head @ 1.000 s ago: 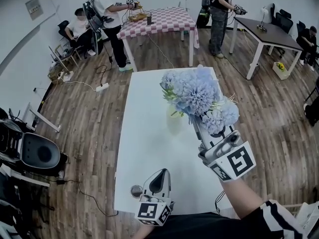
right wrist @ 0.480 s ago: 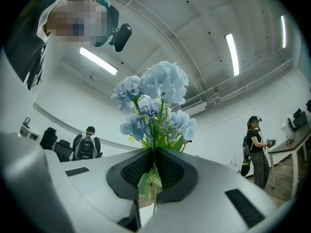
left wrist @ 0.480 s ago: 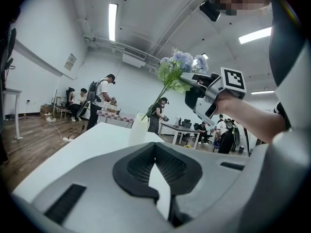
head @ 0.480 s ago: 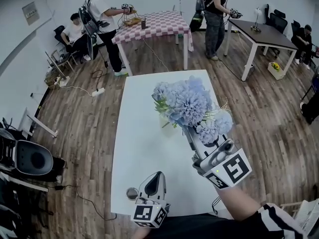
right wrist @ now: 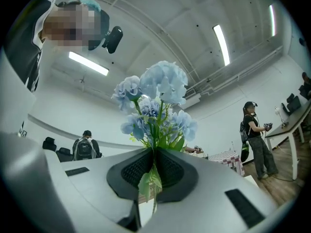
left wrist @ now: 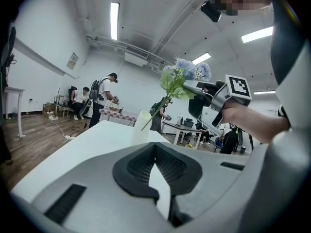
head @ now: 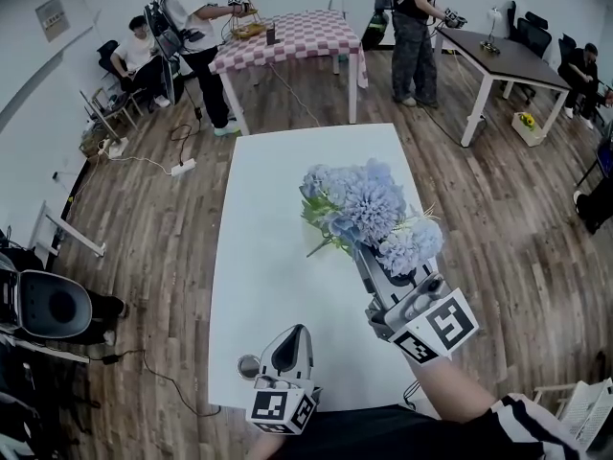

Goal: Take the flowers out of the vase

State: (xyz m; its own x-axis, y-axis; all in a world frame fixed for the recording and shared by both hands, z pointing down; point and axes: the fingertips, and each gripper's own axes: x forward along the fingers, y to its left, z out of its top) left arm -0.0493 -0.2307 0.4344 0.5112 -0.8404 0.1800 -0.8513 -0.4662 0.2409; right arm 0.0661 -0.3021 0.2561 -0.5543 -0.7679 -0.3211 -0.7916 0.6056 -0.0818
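Extraction step, nearly done: right gripper [right wrist: 155, 165] pinches flowers [head: 369, 209] by the stems above mid-table [head: 278, 190], stem ends apparently outside the white vase [left wrist: 141, 126]. Vase interior unseen, probably empty. Left gripper [left wrist: 155, 154] pressed together, holding nothing, by the near edge. Next: lay bouquet down clear of the vase.

Blue flowers [head: 369, 209], white table [head: 278, 209], cream vase [left wrist: 142, 124]

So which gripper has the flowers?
The right gripper: its jaws are shut on the stems of the blue flowers. The left gripper has its jaws together on nothing.
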